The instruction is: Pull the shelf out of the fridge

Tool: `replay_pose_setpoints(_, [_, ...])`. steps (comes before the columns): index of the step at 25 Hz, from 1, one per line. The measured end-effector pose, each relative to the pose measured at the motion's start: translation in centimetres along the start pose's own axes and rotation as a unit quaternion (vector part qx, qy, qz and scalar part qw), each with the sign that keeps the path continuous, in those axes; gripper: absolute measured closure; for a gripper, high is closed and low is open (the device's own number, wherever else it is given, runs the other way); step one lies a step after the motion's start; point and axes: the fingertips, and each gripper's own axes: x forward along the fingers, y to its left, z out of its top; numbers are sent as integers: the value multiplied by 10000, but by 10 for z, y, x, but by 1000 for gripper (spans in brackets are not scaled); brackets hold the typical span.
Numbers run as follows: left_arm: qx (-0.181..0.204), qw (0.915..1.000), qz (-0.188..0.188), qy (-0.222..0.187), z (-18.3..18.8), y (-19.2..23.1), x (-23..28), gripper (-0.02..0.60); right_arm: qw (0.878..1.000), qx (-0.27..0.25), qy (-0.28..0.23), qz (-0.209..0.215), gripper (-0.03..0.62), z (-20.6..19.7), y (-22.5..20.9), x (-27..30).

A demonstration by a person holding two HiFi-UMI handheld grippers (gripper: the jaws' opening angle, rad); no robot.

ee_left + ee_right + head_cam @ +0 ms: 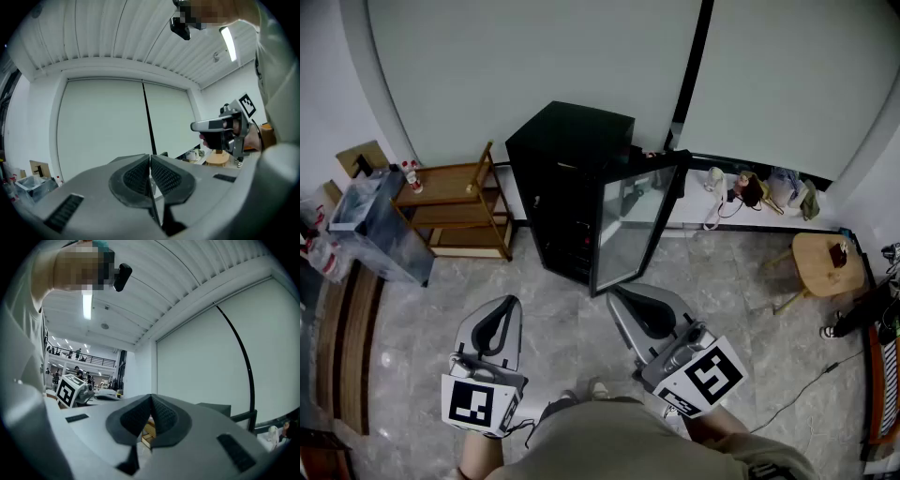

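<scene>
A black mini fridge point(567, 159) stands against the pale wall, and its glass door point(633, 220) is swung open toward me. The inside is dark, so I cannot make out a shelf. My left gripper point(508, 304) hovers over the floor in front of the fridge, well short of it, shut with nothing held. My right gripper point(617, 292) is just below the bottom edge of the door, also shut and empty. The pads meet in the left gripper view point(150, 158) and in the right gripper view point(151, 397). Each gripper view also shows the other gripper: the right gripper point(220, 125) and the left gripper point(70, 392).
A wooden rack point(455, 202) stands left of the fridge, with a grey-blue bin point(370, 225) further left. A round wooden stool point(825, 262) is at the right. Small items line a low ledge point(750, 187) along the wall, and a cable point(806, 384) lies on the tiled floor.
</scene>
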Motion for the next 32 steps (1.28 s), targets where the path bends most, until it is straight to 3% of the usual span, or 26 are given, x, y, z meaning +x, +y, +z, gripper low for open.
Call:
replay_pose_setpoints(9, [-53, 9999, 54, 72, -5, -16, 17, 571, 9999, 125, 11, 5, 597, -12, -24, -7])
replay_pose_setpoints(24, [59, 9992, 266, 297, -11, -30, 37, 571, 9985, 331, 131, 421, 597, -39, -46, -2])
replay_pose_setpoints(32, [-83, 9985, 292, 457, -16, -28, 49, 571, 9984, 307, -98, 466, 597, -29, -58, 10])
